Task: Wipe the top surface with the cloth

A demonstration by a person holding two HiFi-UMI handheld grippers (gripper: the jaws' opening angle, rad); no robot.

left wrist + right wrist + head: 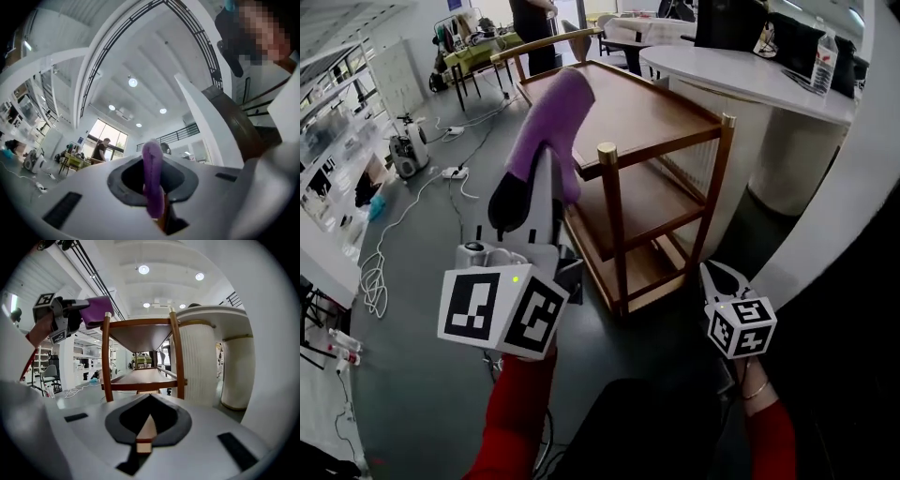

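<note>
Purple cloth [555,117]: soft, matt, fleecy fabric.
Brown three-shelf wooden cart [642,108]: smooth, satin-finished wood; post caps [607,149] of polished brass-coloured metal.
Grey floor [422,281]: smooth, slightly glossy.
White round counter [741,75]: smooth matt top, ribbed side.
Right gripper [149,426]: white matt plastic shell, dark grey matt jaw surround.

light: bright, even, from round ceiling lamps [144,269] plus a tall window [107,134] | shadows: soft, faint | glare: window washed out | distortion: strong fisheye, black corners | focus: nearest foreground blurred in both gripper views
</note>
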